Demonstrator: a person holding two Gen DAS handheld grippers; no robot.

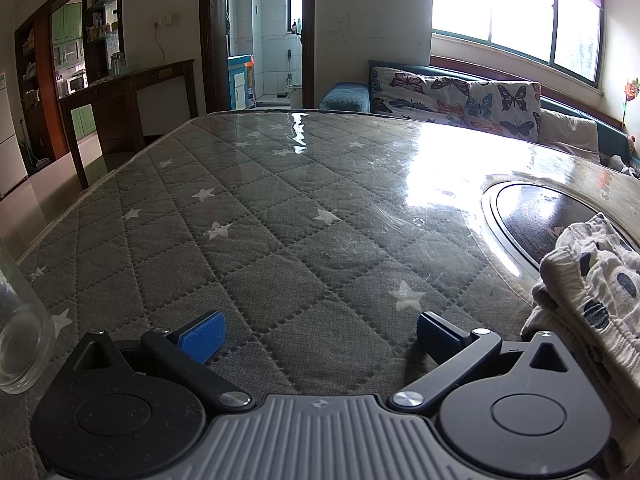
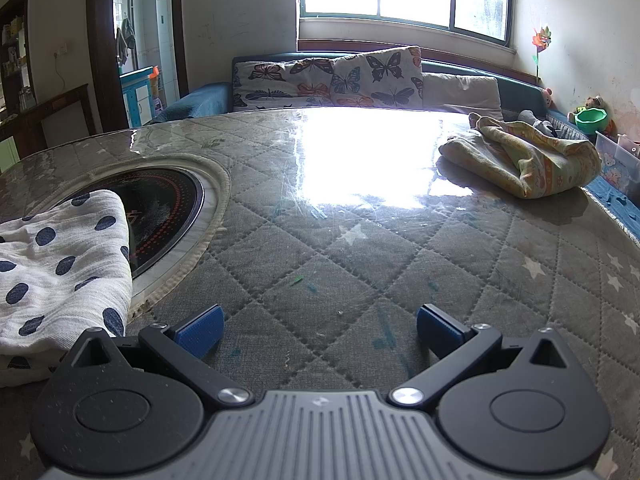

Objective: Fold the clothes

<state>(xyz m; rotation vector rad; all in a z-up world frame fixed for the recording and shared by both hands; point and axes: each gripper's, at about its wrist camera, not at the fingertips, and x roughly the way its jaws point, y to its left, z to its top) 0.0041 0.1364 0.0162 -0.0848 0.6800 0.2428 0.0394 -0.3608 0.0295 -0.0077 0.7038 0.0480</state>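
A white garment with dark blue dots point(image 2: 60, 264) lies folded on the table at the left of the right wrist view, partly over the round cooktop. It also shows at the right edge of the left wrist view point(image 1: 592, 292). A yellow-green patterned cloth point(image 2: 524, 156) lies bunched at the far right of the table. My left gripper point(image 1: 320, 336) is open and empty, low over the quilted cover, left of the dotted garment. My right gripper point(image 2: 320, 332) is open and empty, just right of the dotted garment.
The table point(image 2: 360, 264) has a grey quilted star cover under clear plastic. A round black cooktop point(image 2: 160, 216) is set into it. A clear glass jar point(image 1: 20, 320) stands at the left edge. A sofa with butterfly cushions point(image 2: 328, 76) runs behind the table.
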